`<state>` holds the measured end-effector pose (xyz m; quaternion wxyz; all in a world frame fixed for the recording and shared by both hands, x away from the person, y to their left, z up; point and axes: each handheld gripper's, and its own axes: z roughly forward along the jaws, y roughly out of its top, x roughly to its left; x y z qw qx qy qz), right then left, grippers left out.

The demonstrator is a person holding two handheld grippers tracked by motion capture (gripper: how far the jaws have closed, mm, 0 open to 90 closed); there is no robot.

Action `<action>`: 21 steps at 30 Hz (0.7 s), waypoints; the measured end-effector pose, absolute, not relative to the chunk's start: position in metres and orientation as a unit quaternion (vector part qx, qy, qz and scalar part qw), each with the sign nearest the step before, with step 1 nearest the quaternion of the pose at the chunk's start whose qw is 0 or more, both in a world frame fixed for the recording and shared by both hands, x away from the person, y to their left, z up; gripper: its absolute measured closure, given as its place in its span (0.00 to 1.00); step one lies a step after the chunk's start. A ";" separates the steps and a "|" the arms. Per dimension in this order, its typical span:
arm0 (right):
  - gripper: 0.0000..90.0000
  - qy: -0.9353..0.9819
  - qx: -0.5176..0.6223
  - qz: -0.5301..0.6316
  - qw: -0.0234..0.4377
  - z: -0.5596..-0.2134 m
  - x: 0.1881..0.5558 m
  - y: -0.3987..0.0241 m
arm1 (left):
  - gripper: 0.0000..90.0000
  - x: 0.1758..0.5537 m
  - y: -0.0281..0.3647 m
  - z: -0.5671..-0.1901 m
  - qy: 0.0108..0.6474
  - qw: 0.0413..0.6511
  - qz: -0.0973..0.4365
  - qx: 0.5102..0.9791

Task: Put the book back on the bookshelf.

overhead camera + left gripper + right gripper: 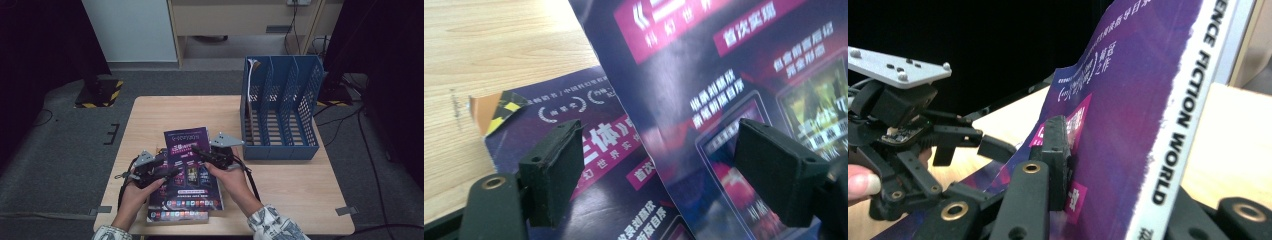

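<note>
Looked down on a pale wooden table [150, 115]. Found a blue file rack [280, 151] on its far right part, upright, with slots open at the top and apparently nothing in them. Found two purple magazines stacked near the front edge, between the person's hands and well apart from the rack.

Saw the lower magazine [177, 216] lying flat on the wood, one corner dog-eared in the left gripper view. Saw the top magazine [187, 142] tilted up off it, cover bowed slightly.

Read the right gripper [196, 150] as clamped on the top magazine: one black pad pressed flat on the cover just beside the white spine, the other jaw hidden behind the pages. Read the left gripper [659, 172] as open, pads wide apart with no paper pinched, hovering low over the lower magazine and facing the raised cover.

Judged the top magazine light but floppy, with a glossy and probably slick cover. Expected it to sag or curl if carried by a loose page edge, and to slide if pinched only lightly. Reckoned the spine the stiffest part and the best place to hold, roughly where the right pads sat. Thought a second grip by the left gripper on the opposite edge would keep it flat enough to slip into a rack slot, spine held firm, corners kept clear of the dividers.
</note>
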<state>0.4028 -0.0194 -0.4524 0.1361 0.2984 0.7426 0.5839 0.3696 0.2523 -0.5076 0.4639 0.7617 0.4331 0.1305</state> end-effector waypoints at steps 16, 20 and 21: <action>0.87 0.723 0.261 0.611 0.188 -0.434 0.397 -0.024 | 0.29 0.370 0.243 -0.509 0.399 0.476 0.078 0.779; 0.88 0.720 0.250 0.618 0.191 -0.432 0.395 -0.024 | 0.41 0.370 0.243 -0.508 0.395 0.484 0.061 0.779; 0.88 0.721 0.250 0.618 0.190 -0.431 0.395 -0.024 | 0.42 0.370 0.243 -0.508 0.392 0.481 0.060 0.781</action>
